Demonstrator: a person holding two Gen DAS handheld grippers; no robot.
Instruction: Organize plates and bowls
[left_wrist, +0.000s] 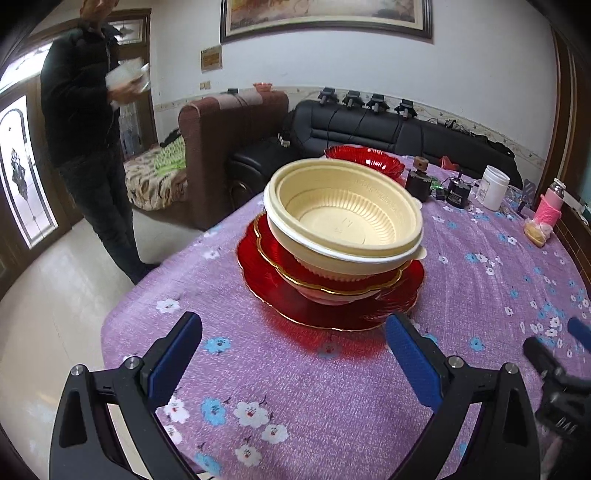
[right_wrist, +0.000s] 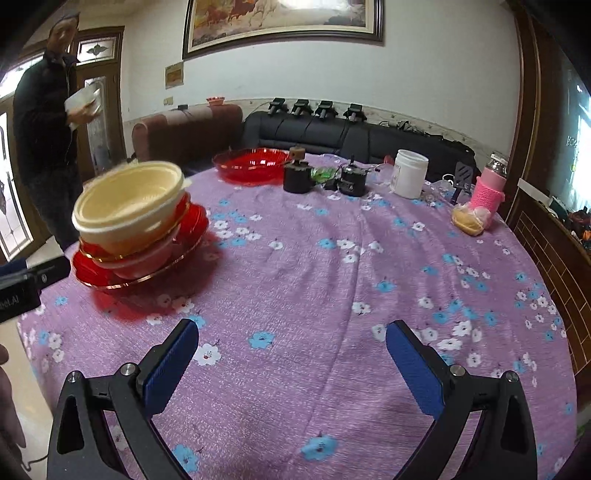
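At centre frame I count two nested cream ribbed plastic bowls (left_wrist: 345, 218) atop a gold-rimmed red glass plate (left_wrist: 328, 295), one red glass dish (left_wrist: 365, 159) behind, while my left gripper (left_wrist: 295, 354) and right gripper (right_wrist: 291, 354) gape wide, empty.

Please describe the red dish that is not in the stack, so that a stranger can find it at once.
Start from the round table with the purple flowered cloth. At its far edge, before the black sofa, lies a red ribbed dish beside a small black pot. Unlike the red plates in the stack, it carries nothing.
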